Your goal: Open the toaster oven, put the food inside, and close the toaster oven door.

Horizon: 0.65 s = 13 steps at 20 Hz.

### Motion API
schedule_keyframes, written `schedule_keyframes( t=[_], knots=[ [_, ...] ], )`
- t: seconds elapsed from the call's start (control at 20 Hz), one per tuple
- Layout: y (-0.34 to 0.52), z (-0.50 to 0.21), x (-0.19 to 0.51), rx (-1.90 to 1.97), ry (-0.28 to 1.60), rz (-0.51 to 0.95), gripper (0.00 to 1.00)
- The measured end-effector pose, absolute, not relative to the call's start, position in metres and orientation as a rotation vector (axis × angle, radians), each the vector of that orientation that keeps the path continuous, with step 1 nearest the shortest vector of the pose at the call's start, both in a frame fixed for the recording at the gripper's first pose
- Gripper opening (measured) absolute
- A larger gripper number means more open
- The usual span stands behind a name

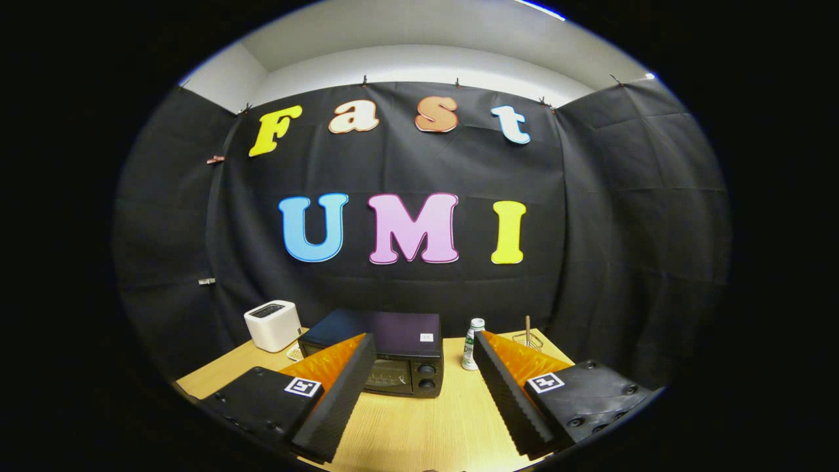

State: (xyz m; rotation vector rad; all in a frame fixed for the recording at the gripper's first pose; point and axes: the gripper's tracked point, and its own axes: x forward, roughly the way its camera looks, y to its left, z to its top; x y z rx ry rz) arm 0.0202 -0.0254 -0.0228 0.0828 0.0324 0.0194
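A black toaster oven stands on the wooden table, its glass door shut and two knobs on its right side. It sits beyond my fingers, partly behind the left one. My gripper is open, held well back from the oven, with nothing between its fingers. A bit of a plate shows behind the left finger, between the oven and the white toaster; I cannot tell what lies on it.
A white pop-up toaster stands to the left of the oven. A small white bottle stands just right of the oven. A wire holder with a wooden stick sits beyond the right finger. Black cloth walls close in the table.
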Motion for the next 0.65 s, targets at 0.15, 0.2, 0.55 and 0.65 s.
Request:
schedule_keyframes(
  t=[0.15, 0.2, 0.55, 0.65],
  knots=[
    [-0.038, -0.016, 0.002, 0.110, 0.025, -0.017, 0.98],
    [-0.039, -0.014, -0.003, 0.124, 0.025, -0.026, 0.98],
    [-0.044, -0.007, -0.032, 0.136, 0.018, -0.055, 0.98],
    [-0.041, -0.004, -0.039, 0.139, 0.017, -0.048, 0.98]
  ],
)
